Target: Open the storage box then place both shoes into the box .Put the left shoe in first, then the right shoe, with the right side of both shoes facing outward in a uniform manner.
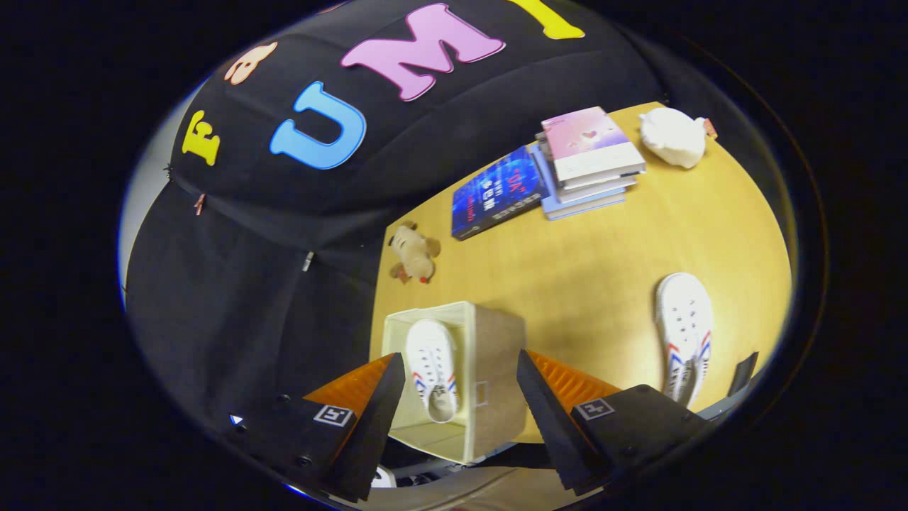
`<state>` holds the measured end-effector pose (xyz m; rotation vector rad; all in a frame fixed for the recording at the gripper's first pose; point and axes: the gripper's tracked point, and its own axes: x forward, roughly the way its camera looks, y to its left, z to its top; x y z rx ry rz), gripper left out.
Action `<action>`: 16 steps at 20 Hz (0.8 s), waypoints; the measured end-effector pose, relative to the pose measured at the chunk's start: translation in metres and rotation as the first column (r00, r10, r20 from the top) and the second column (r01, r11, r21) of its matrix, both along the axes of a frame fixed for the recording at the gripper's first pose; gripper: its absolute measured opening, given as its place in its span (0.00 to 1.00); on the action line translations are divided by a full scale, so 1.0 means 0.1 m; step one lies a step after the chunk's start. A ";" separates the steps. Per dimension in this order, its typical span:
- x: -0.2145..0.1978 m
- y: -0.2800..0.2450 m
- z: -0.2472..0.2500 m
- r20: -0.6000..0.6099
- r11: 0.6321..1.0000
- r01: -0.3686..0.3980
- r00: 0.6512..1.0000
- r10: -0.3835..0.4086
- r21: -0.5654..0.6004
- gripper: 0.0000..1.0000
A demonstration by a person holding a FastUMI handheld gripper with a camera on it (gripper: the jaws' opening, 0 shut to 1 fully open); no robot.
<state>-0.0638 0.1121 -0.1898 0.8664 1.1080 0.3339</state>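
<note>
Sitting open on the wooden table (589, 284), the cream fabric storage box (496, 341) already holds one white canvas shoe with red and blue side stripes (434, 369), lying along its left wall. The gripper (461, 397) hovers above, fingers spread wide and holding nothing, the box framed between them. A second matching white shoe (684, 333) lies on the bare tabletop, well apart, beyond the right finger. Farther back: a small tan plush toy (413, 254), a stack of books (567, 174), a white plush animal (672, 136).
</note>
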 end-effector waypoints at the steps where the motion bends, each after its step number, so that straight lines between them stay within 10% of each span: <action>1: -0.03 -0.20 -0.13 -0.013 0.999 0.011 1.000 -0.012 -0.036 0.97; 16: -0.84 -1.63 -2.11 -0.322 0.942 -0.101 0.947 -0.007 -0.319 0.93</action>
